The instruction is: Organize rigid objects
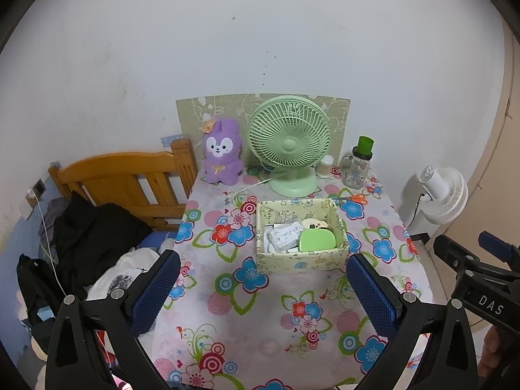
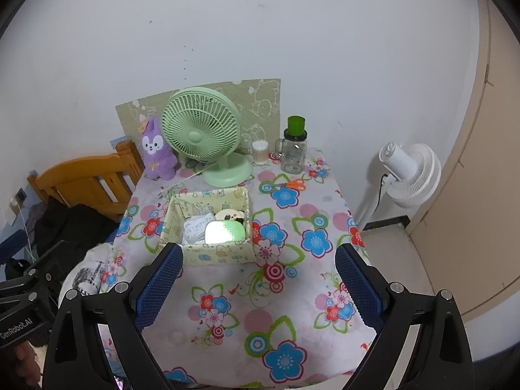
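Note:
A pale yellow patterned box (image 1: 299,261) (image 2: 214,255) stands mid-table. Inside lie a light green flat case (image 1: 317,240) (image 2: 226,231), a white power strip (image 1: 284,234) (image 2: 195,227) and a round cream item (image 1: 314,224) (image 2: 229,215). Orange-handled scissors (image 1: 354,199) (image 2: 292,184) lie on the cloth behind the box to the right. My left gripper (image 1: 263,284) is open and empty, in front of the box. My right gripper (image 2: 258,276) is open and empty, in front and to the right of the box. The right gripper's body shows in the left wrist view (image 1: 474,269).
At the table's back stand a purple plush rabbit (image 1: 222,154) (image 2: 157,149), a green desk fan (image 1: 291,143) (image 2: 203,136), a cotton swab jar (image 1: 325,165) (image 2: 260,152) and a glass bottle with green cap (image 1: 357,165) (image 2: 294,149). A wooden bed (image 1: 130,182) lies left; a white floor fan (image 2: 409,172) stands right.

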